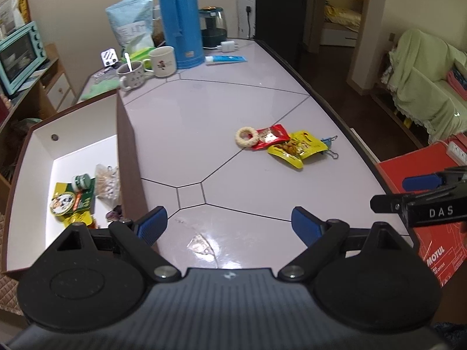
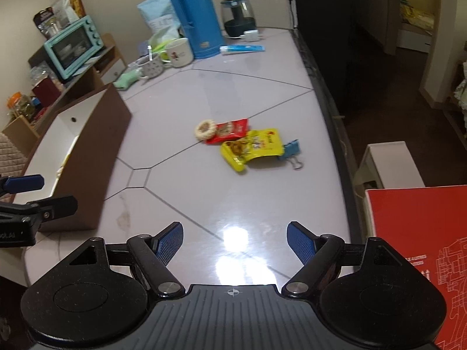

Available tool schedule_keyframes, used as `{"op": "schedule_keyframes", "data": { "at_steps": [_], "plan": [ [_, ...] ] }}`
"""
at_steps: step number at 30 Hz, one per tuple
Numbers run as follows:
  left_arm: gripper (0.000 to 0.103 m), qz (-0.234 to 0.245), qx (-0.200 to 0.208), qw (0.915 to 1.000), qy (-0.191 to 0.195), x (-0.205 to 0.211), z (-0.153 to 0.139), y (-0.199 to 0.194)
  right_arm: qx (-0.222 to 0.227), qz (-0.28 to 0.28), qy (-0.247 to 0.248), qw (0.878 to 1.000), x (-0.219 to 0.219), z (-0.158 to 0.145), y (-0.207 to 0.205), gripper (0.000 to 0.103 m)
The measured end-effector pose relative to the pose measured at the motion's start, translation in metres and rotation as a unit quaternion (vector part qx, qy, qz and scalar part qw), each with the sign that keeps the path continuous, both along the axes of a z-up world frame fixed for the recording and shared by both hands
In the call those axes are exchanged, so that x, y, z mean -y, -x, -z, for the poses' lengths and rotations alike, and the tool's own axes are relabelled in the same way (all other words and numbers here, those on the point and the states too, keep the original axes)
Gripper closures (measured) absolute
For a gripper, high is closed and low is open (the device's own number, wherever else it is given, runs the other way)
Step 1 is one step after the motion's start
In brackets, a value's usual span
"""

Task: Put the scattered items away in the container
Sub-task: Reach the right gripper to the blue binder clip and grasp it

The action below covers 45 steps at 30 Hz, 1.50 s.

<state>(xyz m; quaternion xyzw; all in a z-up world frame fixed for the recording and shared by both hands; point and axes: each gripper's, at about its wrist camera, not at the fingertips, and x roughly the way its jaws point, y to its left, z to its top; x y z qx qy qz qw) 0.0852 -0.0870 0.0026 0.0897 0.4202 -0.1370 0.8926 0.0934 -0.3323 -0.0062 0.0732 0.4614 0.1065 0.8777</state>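
1. Pale tiled tabletop [image 1: 233,110] fills both views, with a blue thermos [image 1: 179,20] and mugs [image 1: 162,61] at the upper centre.
2. At the left of the frame sits the container [image 1: 38,157], already holding a few packets and a small jar.
3. Left gripper [image 1: 229,223] and right gripper [image 2: 235,240] hover low, fingers wide and empty, likely ready to reach.
4. Centre frame, clustered and touching: a ring biscuit [image 2: 205,129], red packet [image 2: 229,131], yellow packet [image 2: 252,147] and blue binder clip [image 2: 292,150], not yet tidied.
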Motion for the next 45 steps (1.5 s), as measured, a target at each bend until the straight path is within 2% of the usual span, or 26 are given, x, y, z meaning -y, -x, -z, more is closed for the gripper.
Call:
{"op": "schedule_keyframes", "data": {
  "at_steps": [15, 30, 32, 33, 34, 35, 39, 45],
  "plan": [
    [0.013, 0.028, -0.013, 0.9995, -0.006, 0.016, 0.013, -0.033, -0.023, 0.047, -0.044, 0.998, 0.035, 0.016, -0.041, 0.022],
    [0.013, 0.08, -0.023, 0.9964, -0.015, 0.042, 0.036, -0.07, -0.037, 0.118, -0.112, 0.986, 0.068, 0.039, -0.09, 0.023],
    [0.013, 0.084, -0.025, 0.996, -0.015, 0.044, 0.039, -0.076, -0.037, 0.135, -0.126, 0.982, 0.073, 0.044, -0.1, 0.023],
    [0.013, 0.086, -0.027, 0.9958, -0.015, 0.045, 0.041, -0.079, -0.035, 0.145, -0.137, 0.979, 0.076, 0.048, -0.105, 0.028],
    [0.013, 0.087, -0.028, 0.9957, -0.015, 0.046, 0.043, -0.082, -0.038, 0.153, -0.152, 0.976, 0.08, 0.052, -0.111, 0.052],
    [0.013, 0.089, -0.029, 0.9955, -0.015, 0.047, 0.045, -0.086, -0.046, 0.164, -0.171, 0.97, 0.084, 0.057, -0.118, 0.059],
    [0.013, 0.097, -0.033, 0.9947, -0.014, 0.052, 0.053, -0.101, -0.069, 0.214, -0.236, 0.945, 0.101, 0.079, -0.139, 0.059],
    [0.014, 0.112, -0.045, 0.9927, -0.012, 0.059, 0.068, -0.12, -0.087, 0.254, -0.278, 0.922, 0.113, 0.1, -0.163, 0.06]
  ]
}}
